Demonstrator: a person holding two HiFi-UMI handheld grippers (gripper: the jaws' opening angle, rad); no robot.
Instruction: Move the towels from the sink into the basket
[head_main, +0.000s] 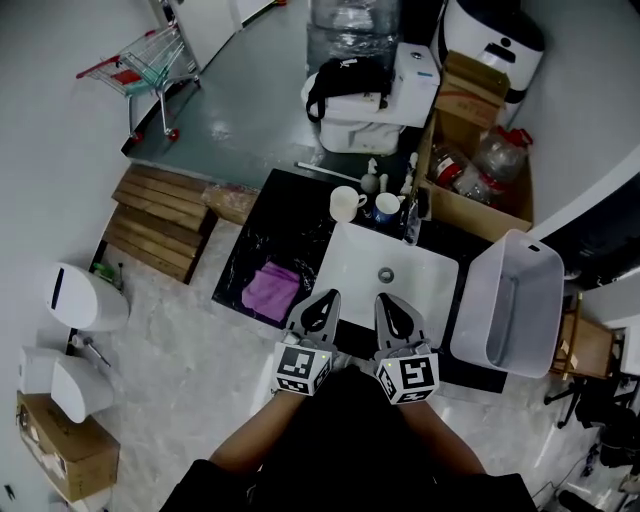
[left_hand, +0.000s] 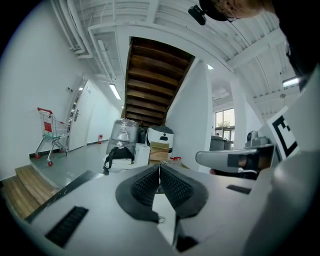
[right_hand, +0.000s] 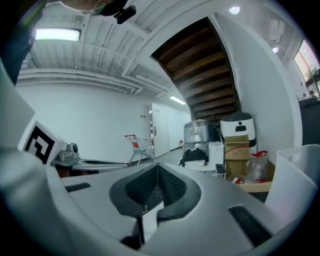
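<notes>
Item: purple towel (head_main: 272, 290), one, crumpled, on the black counter (head_main: 240, 262) at the sink's 9 o'clock.
Sink (head_main: 352, 268): white basin, drain near centre.
Basket (head_main: 540, 300): white, on the counter at the sink's 3 o'clock.
Left gripper (head_main: 327, 299) (left_hand: 159, 168): at the sink's 7 o'clock, over its near rim; jaws clenched together, nothing between them.
Right gripper (head_main: 388, 301) (right_hand: 157, 167): at the sink's 6 o'clock, just beside the left one; jaws likewise clenched, empty.
White mug (head_main: 346, 204), blue mug (head_main: 386, 208): at the sink's 12 o'clock.
Shopping cart (head_main: 145, 62): on the floor, far 10 o'clock.
</notes>
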